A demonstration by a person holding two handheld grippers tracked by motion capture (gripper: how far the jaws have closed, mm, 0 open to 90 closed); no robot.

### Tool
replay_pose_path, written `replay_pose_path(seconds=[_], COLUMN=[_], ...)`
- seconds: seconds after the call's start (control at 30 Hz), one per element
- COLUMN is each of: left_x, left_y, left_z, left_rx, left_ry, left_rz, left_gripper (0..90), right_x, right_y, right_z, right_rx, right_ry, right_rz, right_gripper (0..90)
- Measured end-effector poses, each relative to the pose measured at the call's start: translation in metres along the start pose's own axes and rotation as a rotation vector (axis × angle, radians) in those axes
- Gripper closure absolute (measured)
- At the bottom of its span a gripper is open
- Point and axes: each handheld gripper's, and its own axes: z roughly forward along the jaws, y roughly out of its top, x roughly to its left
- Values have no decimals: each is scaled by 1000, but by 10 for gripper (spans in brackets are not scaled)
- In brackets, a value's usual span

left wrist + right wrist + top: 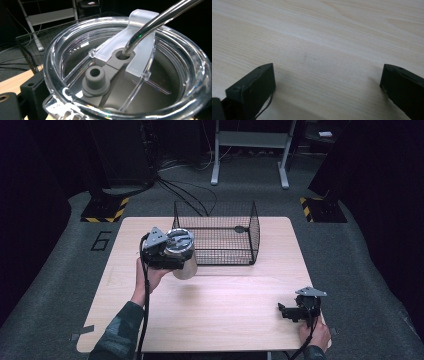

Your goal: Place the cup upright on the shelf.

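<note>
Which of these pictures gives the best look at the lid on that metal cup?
The left gripper view: the clear lid is close up, with its grey plug and the metal straw through its hole. In the high view the lid is a small shiny disc atop the cup. The right gripper view looks at bare table.

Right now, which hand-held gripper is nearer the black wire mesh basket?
Left. The left hand-held gripper holds a steel tumbler with a clear lid by the black wire mesh basket, at its front left corner. The right hand-held gripper sits near the table's front right corner.
</note>
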Motion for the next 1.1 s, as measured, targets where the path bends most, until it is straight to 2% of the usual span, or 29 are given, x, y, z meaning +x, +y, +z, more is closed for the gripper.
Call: replay_pose_path(seconds=[0.53, 1.1], left_x=[-5, 2], left_y=[29, 55], left_z=[12, 31], left_rx=[-19, -26], left_ry=[-24, -12], left_rz=[12, 19], left_gripper=[39, 39], right_x=[0, 0], right_y=[0, 0], right_z=[0, 0], right_rx=[0, -3], right_ry=[0, 0], right_rz=[-1, 5], right_gripper=[0, 0])
